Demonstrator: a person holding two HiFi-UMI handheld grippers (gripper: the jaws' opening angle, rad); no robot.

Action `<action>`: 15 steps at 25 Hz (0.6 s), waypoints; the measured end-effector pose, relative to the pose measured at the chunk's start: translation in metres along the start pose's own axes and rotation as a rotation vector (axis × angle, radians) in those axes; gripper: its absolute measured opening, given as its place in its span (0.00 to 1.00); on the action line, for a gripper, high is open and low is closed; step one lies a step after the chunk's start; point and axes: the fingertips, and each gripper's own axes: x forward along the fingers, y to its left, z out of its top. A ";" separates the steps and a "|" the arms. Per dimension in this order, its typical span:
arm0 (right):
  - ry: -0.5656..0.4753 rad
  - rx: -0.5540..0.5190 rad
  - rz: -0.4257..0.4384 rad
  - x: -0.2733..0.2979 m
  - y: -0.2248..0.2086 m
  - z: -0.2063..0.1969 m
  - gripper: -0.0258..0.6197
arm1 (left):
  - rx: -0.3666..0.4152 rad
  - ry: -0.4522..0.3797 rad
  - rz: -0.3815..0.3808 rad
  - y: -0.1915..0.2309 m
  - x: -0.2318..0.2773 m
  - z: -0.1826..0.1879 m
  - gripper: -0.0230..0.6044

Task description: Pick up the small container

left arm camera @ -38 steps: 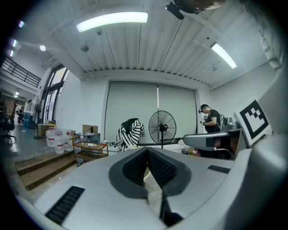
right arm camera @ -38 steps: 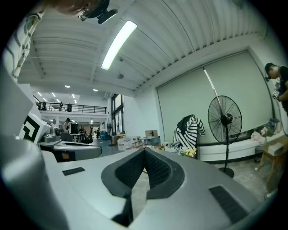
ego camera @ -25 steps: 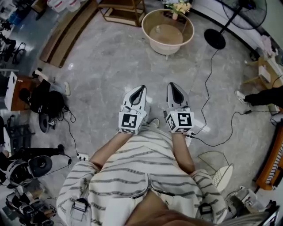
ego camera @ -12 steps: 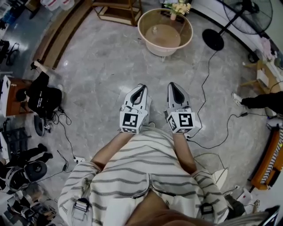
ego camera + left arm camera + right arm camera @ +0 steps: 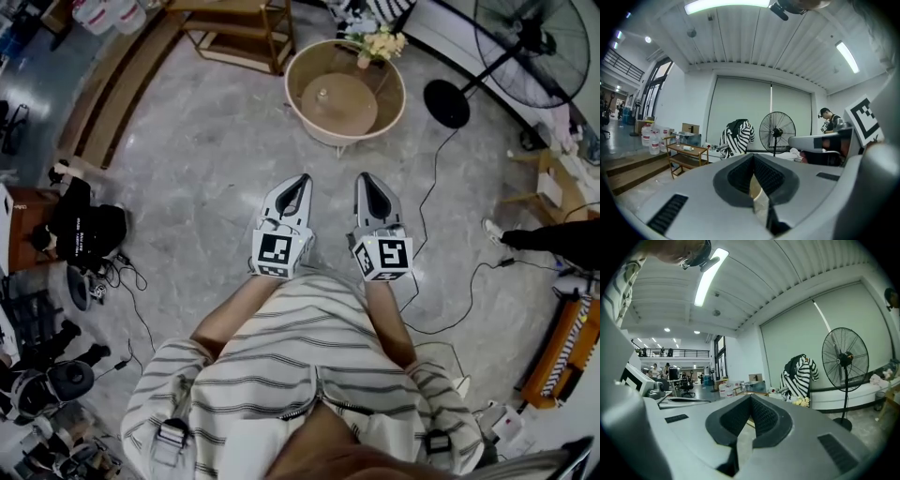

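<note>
Left tool [image 5: 299,180] and right tool [image 5: 367,178] side by side, level before the torso [image 5: 300,347] — each pressed together, empty.

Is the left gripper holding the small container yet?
No, in its own view the left gripper has its jaws closed together with nothing between them.

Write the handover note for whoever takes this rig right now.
Grippers: left gripper shut, empty; right gripper shut, empty. They are held side by side in front of the body.
Things: a small object, probably the small container, stands on the round table ahead, near the flowers. It is too small to tell more.
Done: nothing picked up.
Left: reach the table, open one gripper, close it on the container, lift.
</note>
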 end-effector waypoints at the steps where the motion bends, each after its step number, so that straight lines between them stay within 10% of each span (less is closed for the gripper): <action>1: 0.000 0.000 0.002 0.014 -0.004 0.004 0.05 | -0.002 0.000 -0.002 0.009 0.013 0.004 0.04; 15: 0.039 -0.002 -0.025 0.137 -0.044 0.021 0.05 | -0.040 0.044 -0.047 0.078 0.125 0.016 0.04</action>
